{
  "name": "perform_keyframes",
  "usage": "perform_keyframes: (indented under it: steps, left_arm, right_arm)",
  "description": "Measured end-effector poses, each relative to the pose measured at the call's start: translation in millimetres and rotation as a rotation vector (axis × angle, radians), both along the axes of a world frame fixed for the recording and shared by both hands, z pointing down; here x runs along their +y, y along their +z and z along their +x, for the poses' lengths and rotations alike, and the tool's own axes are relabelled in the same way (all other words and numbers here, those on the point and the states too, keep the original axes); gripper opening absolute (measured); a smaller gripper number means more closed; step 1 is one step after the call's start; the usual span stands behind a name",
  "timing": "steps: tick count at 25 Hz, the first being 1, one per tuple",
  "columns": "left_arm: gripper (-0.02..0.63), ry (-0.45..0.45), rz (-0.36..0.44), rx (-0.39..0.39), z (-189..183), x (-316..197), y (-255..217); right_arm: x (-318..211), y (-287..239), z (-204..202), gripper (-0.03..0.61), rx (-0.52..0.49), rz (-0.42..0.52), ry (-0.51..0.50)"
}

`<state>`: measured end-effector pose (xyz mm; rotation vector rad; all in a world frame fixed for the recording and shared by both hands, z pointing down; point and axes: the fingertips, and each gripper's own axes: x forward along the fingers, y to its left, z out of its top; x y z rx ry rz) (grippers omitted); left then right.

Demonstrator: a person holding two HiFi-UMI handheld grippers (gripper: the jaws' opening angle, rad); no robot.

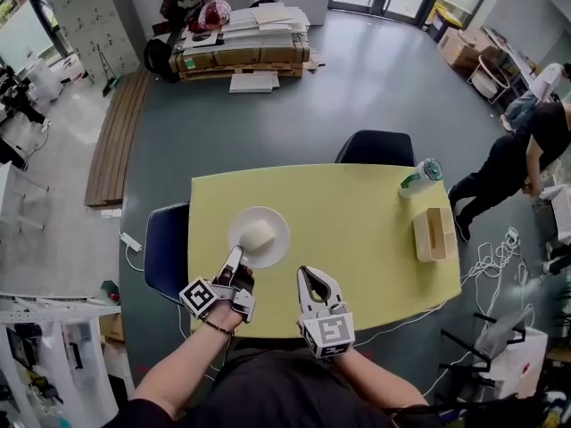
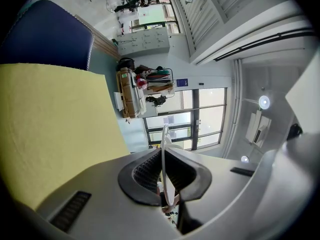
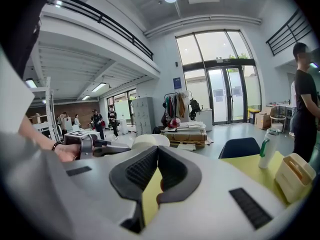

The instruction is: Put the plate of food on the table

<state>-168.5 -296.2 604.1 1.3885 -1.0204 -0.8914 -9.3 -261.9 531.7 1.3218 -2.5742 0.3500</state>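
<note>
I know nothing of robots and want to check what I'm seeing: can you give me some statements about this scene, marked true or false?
1. The left gripper grips the plate by its rim. True.
2. The right gripper holds a cup. False: its jaws are shut on nothing.
3. The plate is empty. False: pale food lies on it.
4. The table is yellow. True.
5. A bottle stands on the table. True.

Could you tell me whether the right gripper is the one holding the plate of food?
No, the left gripper clamps the rim of the plate, while the right gripper holds nothing.
</note>
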Motion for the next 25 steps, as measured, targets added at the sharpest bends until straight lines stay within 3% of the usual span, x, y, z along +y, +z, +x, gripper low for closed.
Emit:
perform_keyframes:
  steps: [21, 25]
  left_arm:
    - [0.020, -0.055, -0.094, -0.019, -3.0, -83.5, 143.0]
    - [0.020, -0.070, -0.087, -0.019, 0.1, -104.8, 172.4]
  right_arm:
    - [-48.3, 78.1, -6.5, 0.012, 0.025, -0.050, 0.010]
    - [-50.1, 99.1, -4.1, 0.012, 0.056, -0.097, 0.016]
